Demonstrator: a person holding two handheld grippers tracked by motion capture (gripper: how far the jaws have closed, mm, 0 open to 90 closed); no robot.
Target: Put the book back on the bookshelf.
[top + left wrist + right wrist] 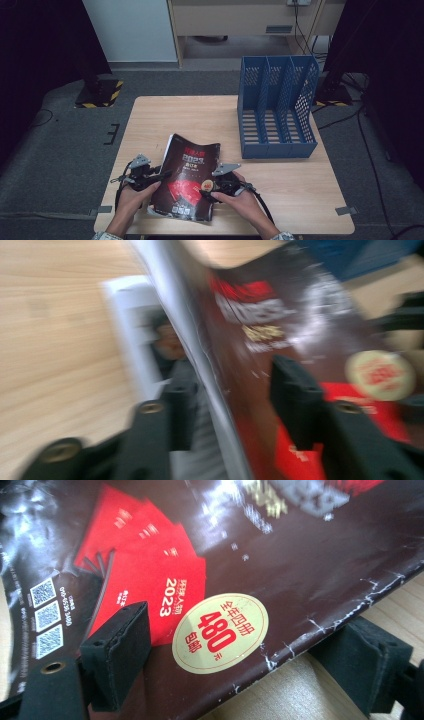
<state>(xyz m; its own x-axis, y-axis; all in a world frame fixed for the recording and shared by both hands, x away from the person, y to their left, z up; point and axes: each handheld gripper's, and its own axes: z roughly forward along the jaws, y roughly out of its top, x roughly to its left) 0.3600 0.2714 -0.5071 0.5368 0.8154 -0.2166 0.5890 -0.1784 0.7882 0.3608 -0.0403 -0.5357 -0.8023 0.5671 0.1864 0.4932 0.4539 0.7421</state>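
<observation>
A glossy magazine (187, 180) with a dark cover, red panels and a round cream sticker (220, 632) is held up off the table's front edge, bowed along its length. My left gripper (159, 176) is at the magazine's left edge, and in the left gripper view its jaws (235, 400) sit on either side of that edge of the magazine (280, 330), closed on the cover and upper pages. My right gripper (209, 192) is at the lower right edge. Its jaws (245, 665) stand wide apart, one over the cover (250, 555), the other under the edge.
A blue three-slot file rack (277, 107) stands on the back right of the wooden table (175, 115). White inner pages (125, 315) hang down to the tabletop under the lifted cover. Dark floor and cables surround the table.
</observation>
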